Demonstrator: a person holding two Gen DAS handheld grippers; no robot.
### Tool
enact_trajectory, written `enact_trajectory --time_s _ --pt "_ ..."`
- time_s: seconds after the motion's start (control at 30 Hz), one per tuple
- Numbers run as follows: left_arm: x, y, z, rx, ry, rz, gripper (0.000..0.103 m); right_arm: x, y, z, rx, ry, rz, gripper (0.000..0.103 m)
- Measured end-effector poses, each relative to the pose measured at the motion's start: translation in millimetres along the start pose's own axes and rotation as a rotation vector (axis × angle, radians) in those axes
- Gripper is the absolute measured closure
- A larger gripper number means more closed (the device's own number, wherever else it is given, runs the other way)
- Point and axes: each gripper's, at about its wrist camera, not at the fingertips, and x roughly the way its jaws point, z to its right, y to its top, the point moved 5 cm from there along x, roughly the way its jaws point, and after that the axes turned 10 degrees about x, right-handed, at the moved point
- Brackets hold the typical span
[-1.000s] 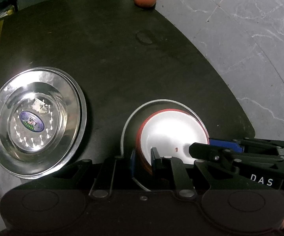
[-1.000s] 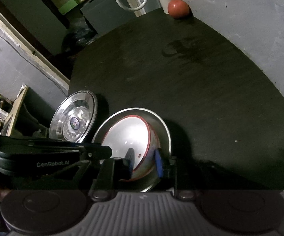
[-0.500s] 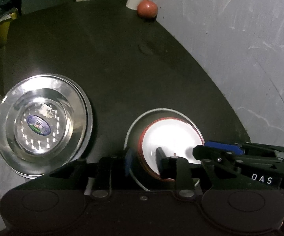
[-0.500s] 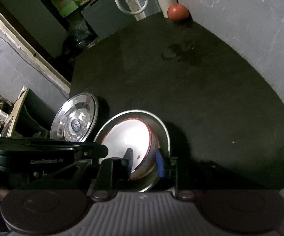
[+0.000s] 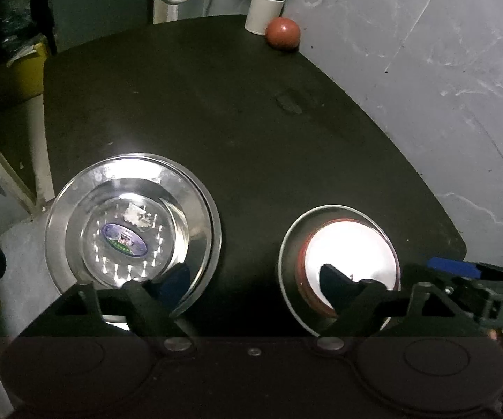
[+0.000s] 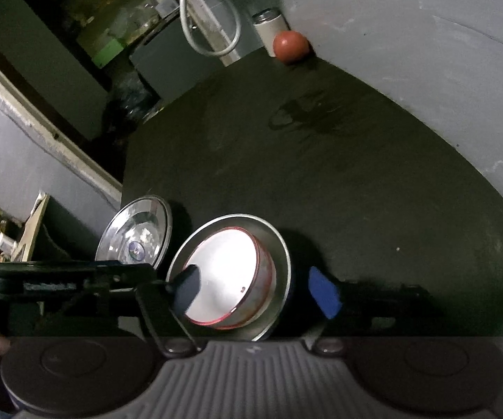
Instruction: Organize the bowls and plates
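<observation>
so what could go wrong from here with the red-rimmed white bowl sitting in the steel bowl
1. Both grippers' jaws are opening around the red-rimmed white bowl nested in the steel bowl. One finger of the right gripper looks to overlap the rim, so pulling away could snag it.
2. The stack sits near the dark round table's edge, so a nudge might push it off.
3. The left gripper has one finger over the stacked steel plates, which could clip them.
</observation>
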Motion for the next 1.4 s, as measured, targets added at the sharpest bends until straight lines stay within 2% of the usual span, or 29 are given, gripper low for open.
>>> enact_trajectory --time_s 0.03,0.2,0.43,0.7,0.97,1.13,1.4 --pt "0.9 0.5 -1.4 0.005 -0.001 -0.007 0.010 -1.0 -1.5 0.8 0.009 -0.004 0.005 0.012" --pt "6.7 2.3 -6.1 0.069 -0.010 -0.040 0.002 -6.1 -10.6 2.2 0.027 -0.037 0.019 0.000" --pt "15.0 8.5 -9.5 0.147 -0.042 -0.064 0.001 -12.8 -24.2 4.3 0.070 -0.113 0.047 0.000" --pt "27.3 16.9 -14.5 0.322 0.017 -0.056 0.001 -20.0 -43.9 8.5 0.134 -0.226 0.082 0.000" --pt "39.3 26.3 -13.7 0.422 -0.034 -0.049 0.001 -23.6 -60.5 8.4 0.189 -0.324 0.110 0.000" --pt "49.3 30.7 -10.2 0.469 -0.065 -0.060 0.001 -19.8 -63.2 5.2 0.199 -0.359 0.119 0.000" --pt "61.7 33.4 -4.5 0.517 -0.074 -0.090 0.001 -16.4 -60.8 3.3 0.213 -0.376 0.132 0.000"
